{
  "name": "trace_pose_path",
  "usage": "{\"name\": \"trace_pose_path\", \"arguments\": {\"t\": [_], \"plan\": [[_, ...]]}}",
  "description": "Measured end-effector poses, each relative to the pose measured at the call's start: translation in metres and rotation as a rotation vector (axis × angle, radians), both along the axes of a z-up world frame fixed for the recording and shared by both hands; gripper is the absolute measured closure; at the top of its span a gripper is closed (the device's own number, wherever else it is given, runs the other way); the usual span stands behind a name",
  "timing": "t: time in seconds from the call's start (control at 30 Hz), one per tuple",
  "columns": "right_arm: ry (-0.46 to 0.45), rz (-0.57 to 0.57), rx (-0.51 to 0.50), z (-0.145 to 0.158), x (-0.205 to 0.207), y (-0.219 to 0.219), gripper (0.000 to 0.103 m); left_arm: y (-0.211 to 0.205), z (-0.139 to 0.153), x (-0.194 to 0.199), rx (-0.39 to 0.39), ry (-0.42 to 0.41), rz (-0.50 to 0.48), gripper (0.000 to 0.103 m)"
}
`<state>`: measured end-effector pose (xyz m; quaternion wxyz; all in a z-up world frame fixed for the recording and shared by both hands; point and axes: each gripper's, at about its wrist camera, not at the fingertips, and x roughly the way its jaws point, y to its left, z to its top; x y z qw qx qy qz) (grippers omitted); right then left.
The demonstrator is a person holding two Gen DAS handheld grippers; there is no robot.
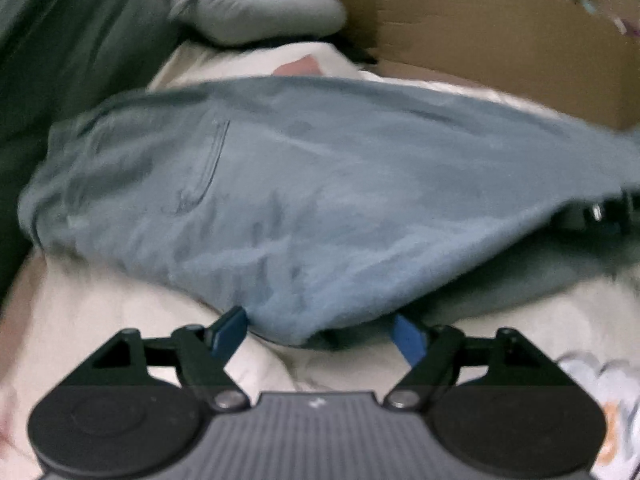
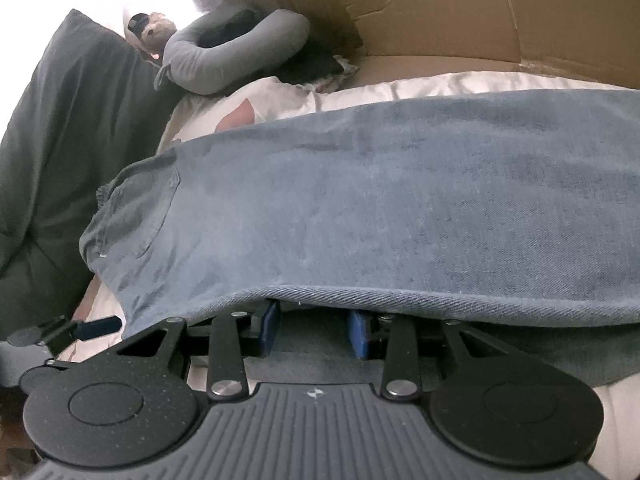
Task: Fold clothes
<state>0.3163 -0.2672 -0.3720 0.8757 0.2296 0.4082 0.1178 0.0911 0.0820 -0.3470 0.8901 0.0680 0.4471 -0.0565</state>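
Blue denim jeans [image 1: 304, 184] lie across a white bed sheet [image 1: 104, 320], back pocket toward the left; they also fill the right wrist view [image 2: 400, 200]. My left gripper [image 1: 320, 332] is open, its blue pads either side of the jeans' near edge, which bulges between them. My right gripper [image 2: 314, 334] is open with its fingers pushed under the jeans' near folded edge, the fabric draped over the fingertips. The right gripper shows at the far right of the left wrist view [image 1: 600, 212], under the denim. The left gripper shows at the lower left of the right wrist view [image 2: 64, 332].
A dark green cushion [image 2: 60, 160] stands at the left. A grey neck pillow [image 2: 236, 52] and a plush toy [image 2: 154, 32] lie at the back. A brown cardboard box [image 2: 480, 12] runs along the back right. The sheet has printed patches [image 1: 608, 408].
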Motion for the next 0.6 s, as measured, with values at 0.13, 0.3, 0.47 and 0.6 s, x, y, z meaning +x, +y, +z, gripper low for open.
{"name": "trace_pose_path", "arguments": {"t": [0.13,0.3,0.47,0.6], "plan": [[0.001,0.003,0.007,0.000,0.001,-0.002,0.061,0.009,-0.006,0.008,-0.031,-0.014,0.097,0.023],[0.001,0.004,0.007,0.001,0.000,-0.001,0.061,0.017,-0.014,0.014,-0.059,-0.019,0.136,0.023],[0.000,0.004,0.009,0.001,-0.004,-0.005,0.061,0.030,-0.018,0.013,-0.099,-0.008,0.186,0.050],[0.004,-0.012,0.014,0.001,-0.011,-0.012,0.061,0.025,-0.013,0.007,-0.029,-0.024,0.098,0.075]]}}
